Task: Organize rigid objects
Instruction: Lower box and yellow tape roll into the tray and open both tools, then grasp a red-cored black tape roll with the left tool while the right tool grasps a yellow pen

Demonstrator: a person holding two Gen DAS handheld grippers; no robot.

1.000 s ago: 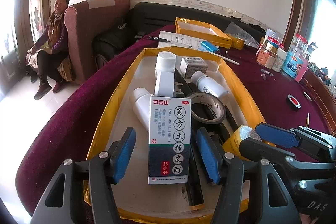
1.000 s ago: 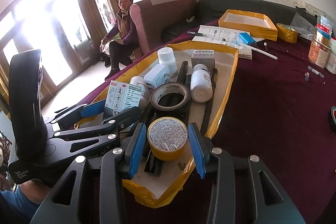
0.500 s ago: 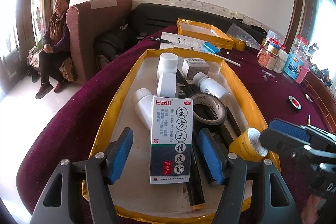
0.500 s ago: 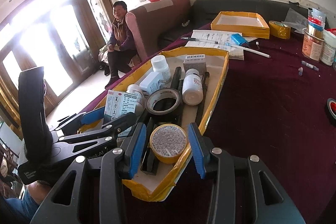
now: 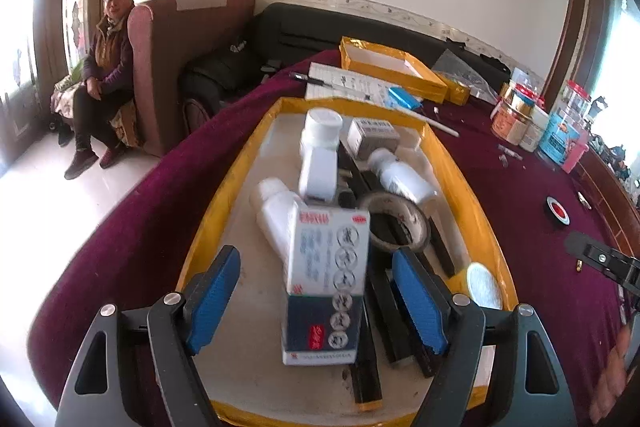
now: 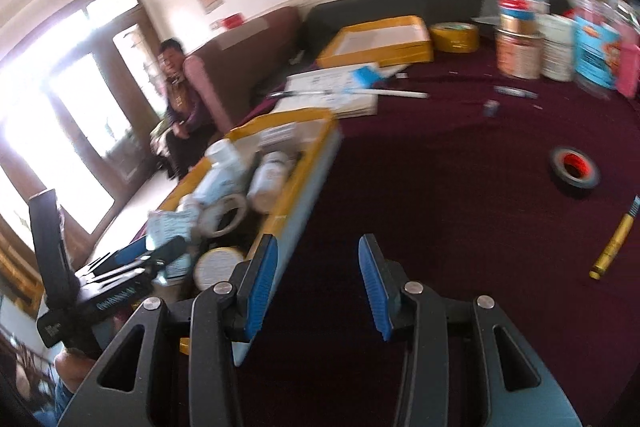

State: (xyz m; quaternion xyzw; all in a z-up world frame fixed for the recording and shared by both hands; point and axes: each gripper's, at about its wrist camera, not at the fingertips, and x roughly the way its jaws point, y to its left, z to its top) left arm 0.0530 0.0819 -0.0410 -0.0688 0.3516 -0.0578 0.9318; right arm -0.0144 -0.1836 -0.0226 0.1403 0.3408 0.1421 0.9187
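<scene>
While the left gripper is opening its fingers around the medicine box, which lies released in the yellow tray on top of a white bottle, this drop-off step looks finished. To the right, the right gripper hangs over the bare red bench beside the tray, its fingers apart and grasping nothing. I judge that the next move calls for it to reach the black tape roll or the gold pen, which are still outside the tray.
</scene>
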